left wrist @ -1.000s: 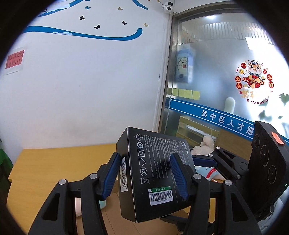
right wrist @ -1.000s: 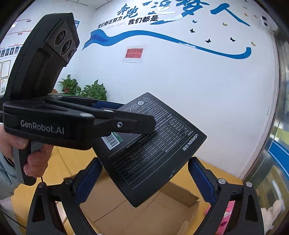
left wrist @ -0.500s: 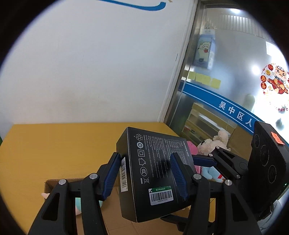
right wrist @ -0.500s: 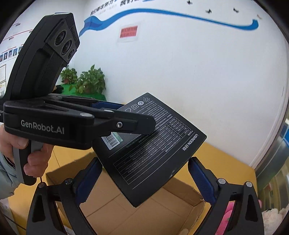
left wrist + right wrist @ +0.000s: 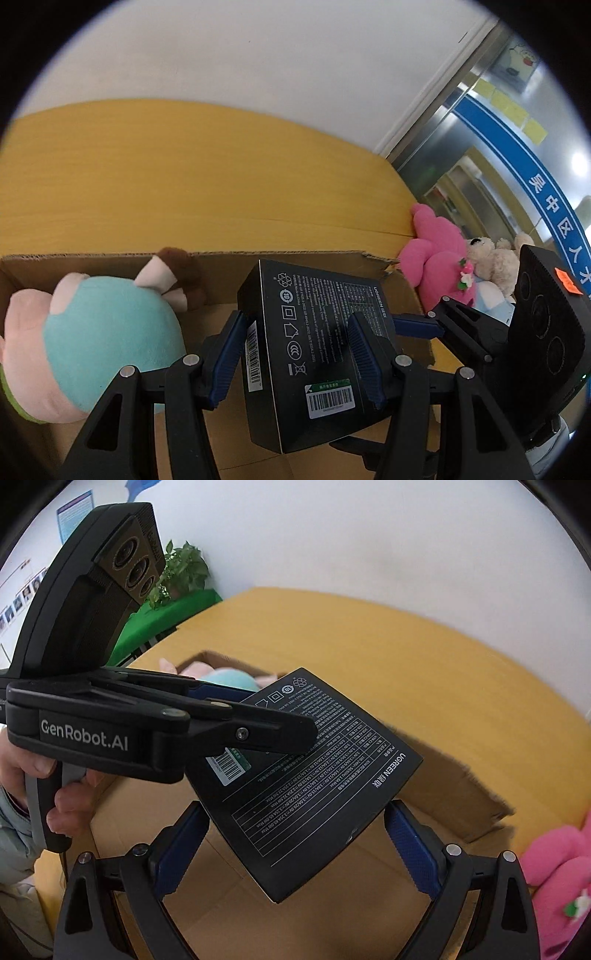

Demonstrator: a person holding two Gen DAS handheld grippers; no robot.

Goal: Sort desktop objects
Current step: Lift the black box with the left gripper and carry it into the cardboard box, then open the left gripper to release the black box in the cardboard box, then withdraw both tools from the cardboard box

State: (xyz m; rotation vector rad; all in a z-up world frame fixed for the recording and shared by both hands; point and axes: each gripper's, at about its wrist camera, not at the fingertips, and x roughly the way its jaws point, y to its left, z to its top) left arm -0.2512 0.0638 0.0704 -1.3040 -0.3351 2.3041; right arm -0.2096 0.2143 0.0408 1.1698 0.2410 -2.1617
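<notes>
My left gripper point(image 5: 295, 354) is shut on a black product box point(image 5: 321, 332), one blue pad on its side face and one on its printed top. It holds the box above an open cardboard carton point(image 5: 288, 254). In the right wrist view the same black box point(image 5: 314, 786) hangs tilted over the carton point(image 5: 454, 794), with the left gripper's body point(image 5: 110, 731) across the left. My right gripper point(image 5: 295, 849) stands wide around the box's lower corner; its blue pads are close to the box's two edges, and I cannot tell if they touch.
A teal and pink plush toy point(image 5: 96, 339) lies in the carton's left part. A pink plush point(image 5: 439, 254) and a cream bear point(image 5: 495, 258) lie on the yellow table point(image 5: 184, 177) to the carton's right. A white wall is behind, a glass partition at right.
Both grippers have tipped downward with the black box. The carton and the plush toys have come into view below. The grip on the box looks unchanged.
</notes>
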